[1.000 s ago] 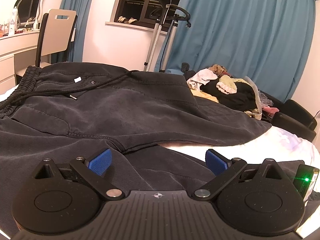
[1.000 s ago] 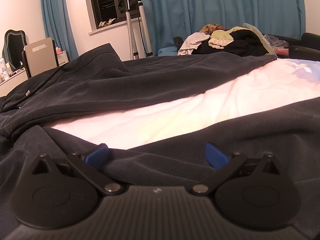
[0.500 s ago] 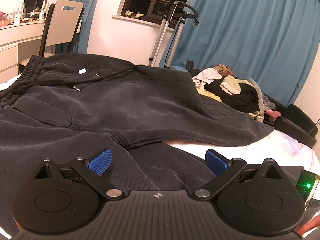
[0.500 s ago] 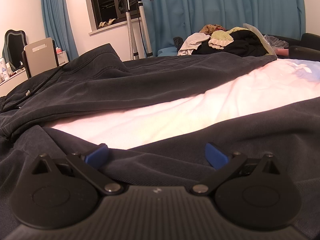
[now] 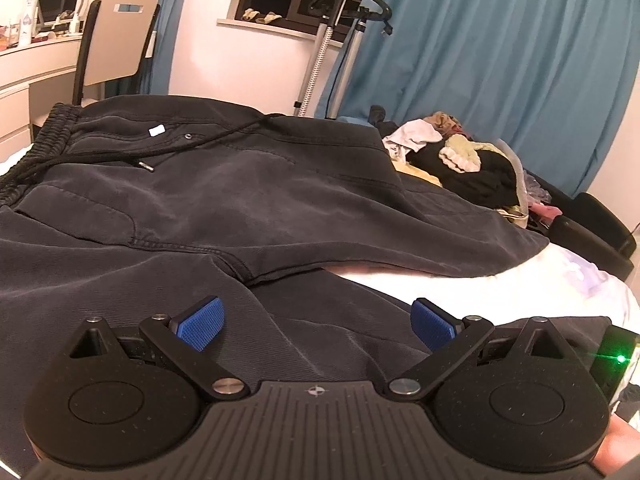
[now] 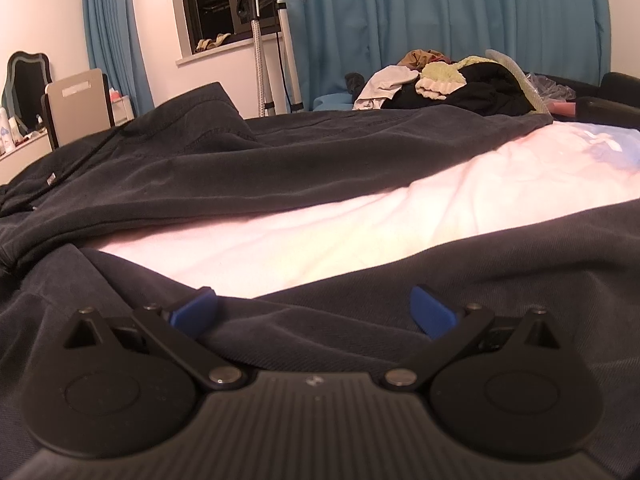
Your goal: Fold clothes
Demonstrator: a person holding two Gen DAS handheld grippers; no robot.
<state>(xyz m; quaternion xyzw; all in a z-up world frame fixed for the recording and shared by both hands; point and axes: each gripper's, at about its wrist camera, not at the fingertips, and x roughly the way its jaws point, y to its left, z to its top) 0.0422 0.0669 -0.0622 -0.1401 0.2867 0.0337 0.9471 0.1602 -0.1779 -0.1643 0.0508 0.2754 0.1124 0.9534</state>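
Note:
Dark drawstring trousers (image 5: 224, 200) lie spread flat on a bed, waistband at the far left, legs running right with a gap of pale sheet (image 5: 460, 292) between them. My left gripper (image 5: 316, 322) hovers low over the near leg close to the crotch, open, nothing between its blue pads. In the right wrist view the same trousers (image 6: 280, 168) stretch across, and my right gripper (image 6: 314, 308) rests low on the near leg's fabric, open, with cloth lying under and between the fingers but not pinched.
A heap of mixed clothes (image 5: 460, 164) sits at the far right of the bed. Behind stand a garment steamer pole (image 5: 320, 52), blue curtains (image 5: 500, 52), a chair (image 5: 116, 44) and a white dresser (image 5: 24, 80). A dark sofa (image 5: 592, 232) borders the right.
My left gripper has tilted and shifted a little, so the trousers and room sit slightly lower and further right in its view. The right gripper has not moved. Both stay open.

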